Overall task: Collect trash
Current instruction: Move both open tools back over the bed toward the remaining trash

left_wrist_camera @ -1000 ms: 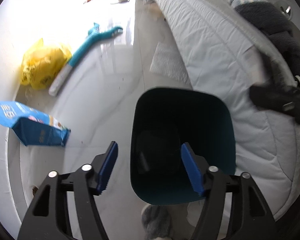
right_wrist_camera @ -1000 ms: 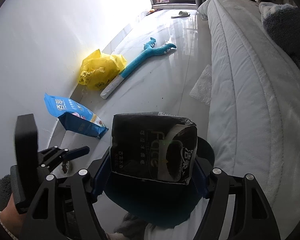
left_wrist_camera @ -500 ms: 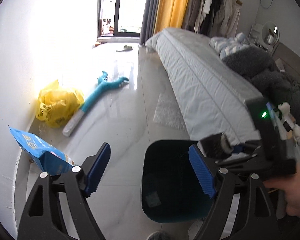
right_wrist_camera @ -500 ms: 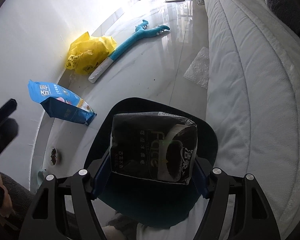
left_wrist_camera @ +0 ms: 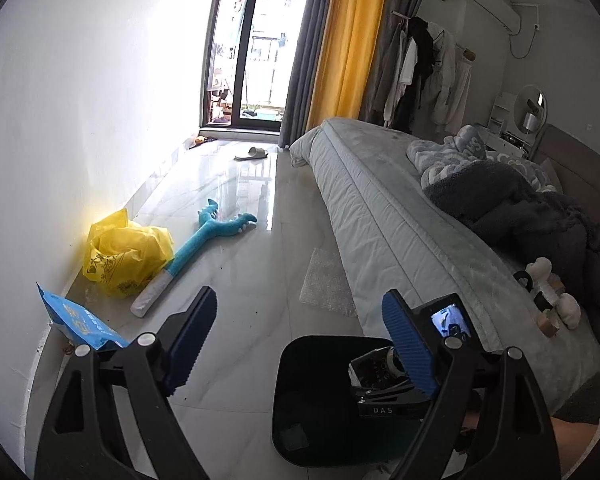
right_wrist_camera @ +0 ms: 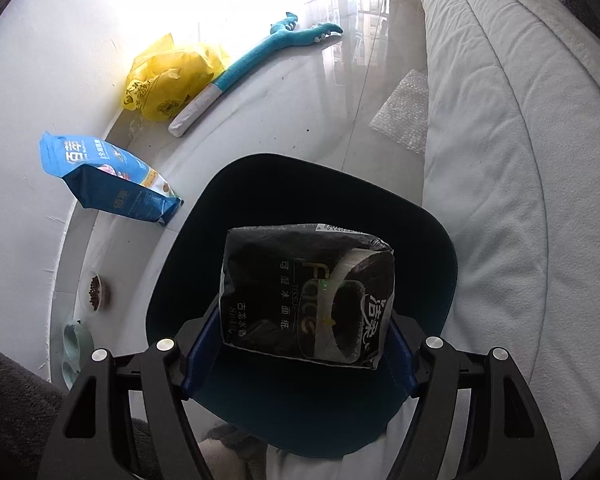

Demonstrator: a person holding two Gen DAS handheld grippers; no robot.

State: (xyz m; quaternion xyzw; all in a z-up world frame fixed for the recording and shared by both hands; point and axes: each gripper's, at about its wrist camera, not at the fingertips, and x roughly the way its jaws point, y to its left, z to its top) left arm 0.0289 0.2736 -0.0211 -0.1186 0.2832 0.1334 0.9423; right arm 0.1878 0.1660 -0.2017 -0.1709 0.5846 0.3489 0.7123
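- The right gripper [right_wrist_camera: 306, 344] is clamped on a black tissue pack [right_wrist_camera: 306, 294], one blue pad on each side. It now hangs squarely over the mouth of the dark bin [right_wrist_camera: 380, 188], which fills the centre of the right wrist view. A second ago only a sliver of the bin showed under the pack, so the gripper has come forward and over it.
- The left gripper [left_wrist_camera: 300, 340] has tilted up: a second ago it looked straight down into the bin, and now it looks down the room, with the bin [left_wrist_camera: 312, 392] pushed to the lower centre of its frame. Its jaws are wide apart and hold nothing.
- In the left wrist view the right gripper [left_wrist_camera: 384, 376] shows at lower right, over the bin's opening, with the pack only partly visible behind the left tool's blue pad.
- Meaning for the task: the pack looks lined up to be let go, and opening the jaws should drop it in. This is a judgement, as the depth above the rim is hard to read.
- Left on the floor: a blue bag [right_wrist_camera: 108, 178] at centre left, a yellow plastic bag [right_wrist_camera: 172, 80] at upper left, and a sheet of bubble wrap [right_wrist_camera: 404, 114] beside the bed [right_wrist_camera: 512, 160].
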